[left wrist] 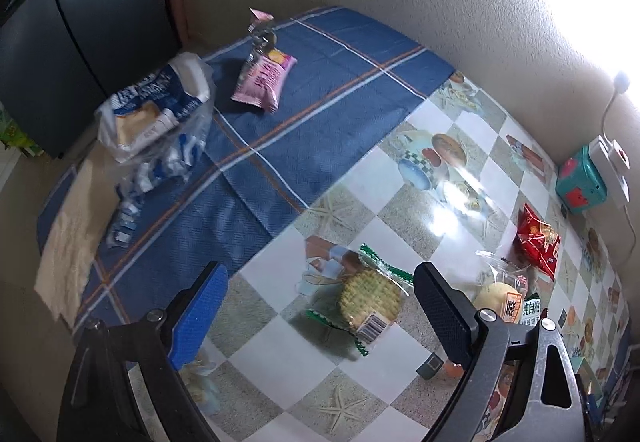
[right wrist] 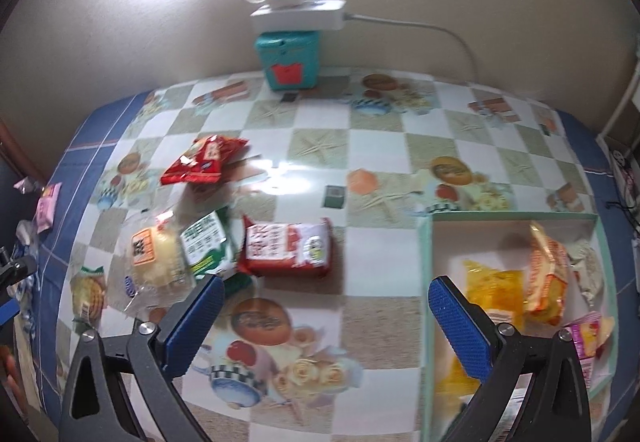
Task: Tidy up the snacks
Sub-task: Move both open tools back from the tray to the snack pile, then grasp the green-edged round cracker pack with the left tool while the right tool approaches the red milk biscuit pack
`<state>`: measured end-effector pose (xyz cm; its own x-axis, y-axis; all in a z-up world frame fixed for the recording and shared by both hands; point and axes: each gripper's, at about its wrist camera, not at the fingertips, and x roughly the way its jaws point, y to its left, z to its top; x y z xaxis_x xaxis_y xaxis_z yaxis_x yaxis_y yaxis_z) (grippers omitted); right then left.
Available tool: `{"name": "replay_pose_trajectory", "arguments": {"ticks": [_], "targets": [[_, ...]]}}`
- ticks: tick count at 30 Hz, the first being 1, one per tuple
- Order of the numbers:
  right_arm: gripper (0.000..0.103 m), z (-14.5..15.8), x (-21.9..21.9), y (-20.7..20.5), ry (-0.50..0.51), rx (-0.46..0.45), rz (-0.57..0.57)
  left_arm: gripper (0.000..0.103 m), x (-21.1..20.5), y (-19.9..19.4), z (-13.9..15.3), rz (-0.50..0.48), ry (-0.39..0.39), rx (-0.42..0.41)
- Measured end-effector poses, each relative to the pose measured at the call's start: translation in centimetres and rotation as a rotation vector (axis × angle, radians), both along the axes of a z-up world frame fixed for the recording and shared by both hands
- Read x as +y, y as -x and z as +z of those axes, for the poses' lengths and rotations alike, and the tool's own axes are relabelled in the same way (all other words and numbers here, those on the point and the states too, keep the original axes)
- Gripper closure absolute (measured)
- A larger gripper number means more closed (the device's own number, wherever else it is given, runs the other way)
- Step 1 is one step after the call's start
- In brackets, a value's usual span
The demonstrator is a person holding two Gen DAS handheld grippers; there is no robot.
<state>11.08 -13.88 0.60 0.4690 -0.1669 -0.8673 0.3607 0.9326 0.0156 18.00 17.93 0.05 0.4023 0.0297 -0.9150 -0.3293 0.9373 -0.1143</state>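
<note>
Both our grippers, left gripper [left wrist: 320, 316] and right gripper [right wrist: 326, 316], hang wide open and empty over the table [right wrist: 400, 282]; loose snacks like the red cracker pack [right wrist: 290, 248] sit left of the box [right wrist: 428, 282].

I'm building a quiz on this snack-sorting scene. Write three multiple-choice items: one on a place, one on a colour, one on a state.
1. Where is the yellow packet?
A. inside the box
B. on the blue cloth
C. atop the power strip

2. What colour is the packet on the blue cloth?
A. green
B. pink
C. black

3. How is the right gripper?
A. shut on a biscuit
B. shut, empty
C. open, empty

Answers: 1 A, it lies within the box walls. 2 B, the pink packet rests there. 3 C, fingers apart, nothing between.
</note>
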Motion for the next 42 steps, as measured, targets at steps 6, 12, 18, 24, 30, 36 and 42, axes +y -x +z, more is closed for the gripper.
{"name": "replay_pose_trajectory", "arguments": {"ticks": [6, 12, 18, 24, 30, 36, 42], "targets": [[0.0, -1.4, 1.1, -0.7, -0.003, 0.029, 0.017, 0.009, -1.8, -1.1, -3.0, -0.075, 0.024, 0.079], [0.0, -2.3, 1.0, -1.0, -0.006, 0.029, 0.021, 0.009, -2.7, -1.6, -5.6, -0.104, 0.059, 0.128], [0.0, -3.1, 0.3, -1.4, -0.033, 0.014, 0.013, 0.009, -2.9, -1.7, -6.6, -0.106, 0.065, 0.144], [0.0, -3.8, -0.6, -1.5, -0.071, 0.01, -0.007, 0.025, -3.5, -1.8, -7.1, -0.116, 0.059, 0.152], [0.0, -3.9, -1.2, -1.5, -0.08, -0.001, -0.017, 0.042, -4.2, -2.1, -7.0, -0.126, 0.034, 0.139], [0.0, -4.5, -1.7, -1.7, -0.096, 0.0, -0.027, 0.046, -4.6, -2.5, -7.2, -0.12, 0.03, 0.128], [0.0, -4.8, -1.6, -1.9, -0.093, -0.006, -0.029, 0.049, -3.6, -2.0, -6.9, -0.096, 0.042, 0.121]]}}
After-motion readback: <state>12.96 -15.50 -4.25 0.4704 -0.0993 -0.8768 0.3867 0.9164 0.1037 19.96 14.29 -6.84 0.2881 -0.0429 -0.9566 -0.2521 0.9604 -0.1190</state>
